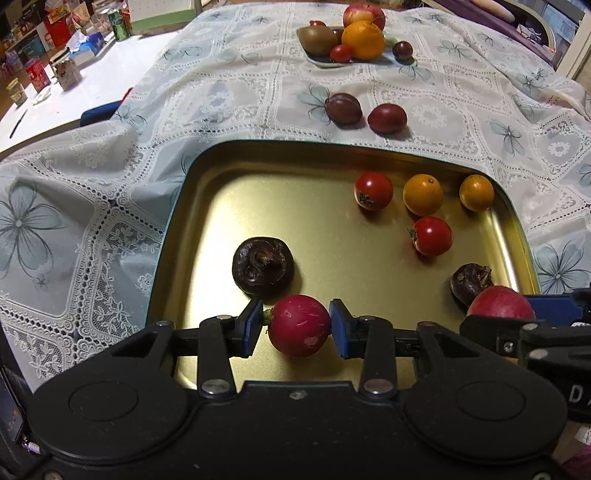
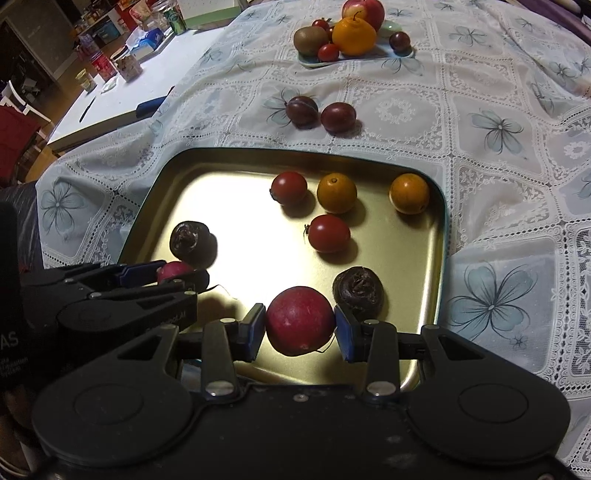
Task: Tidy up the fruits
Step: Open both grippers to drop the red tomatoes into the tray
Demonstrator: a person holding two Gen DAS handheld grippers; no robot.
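A gold metal tray [image 1: 207, 206] [image 2: 155, 206] lies on the lace cloth. In it are two red tomatoes [image 1: 373, 191] [image 1: 433, 236], two small oranges [image 1: 423, 194] [image 1: 476, 192] and two dark water chestnuts [image 1: 263, 266] [image 1: 471, 282]. My left gripper [image 1: 295, 326] is shut on a red radish [image 1: 299, 325] over the tray's near edge. My right gripper [image 2: 300, 326] is shut on a second red radish [image 2: 300, 320], also over the near edge. The right gripper shows at the lower right of the left view [image 1: 517, 317]; the left gripper shows at the left of the right view [image 2: 173, 275].
Two dark plums [image 1: 343, 108] [image 1: 387, 118] lie on the cloth beyond the tray. A far plate [image 1: 328, 61] holds a kiwi [image 1: 317, 40], an orange [image 1: 363, 40], an apple [image 1: 364, 14] and small fruits. A white table with boxes and cans [image 1: 55, 62] stands at left.
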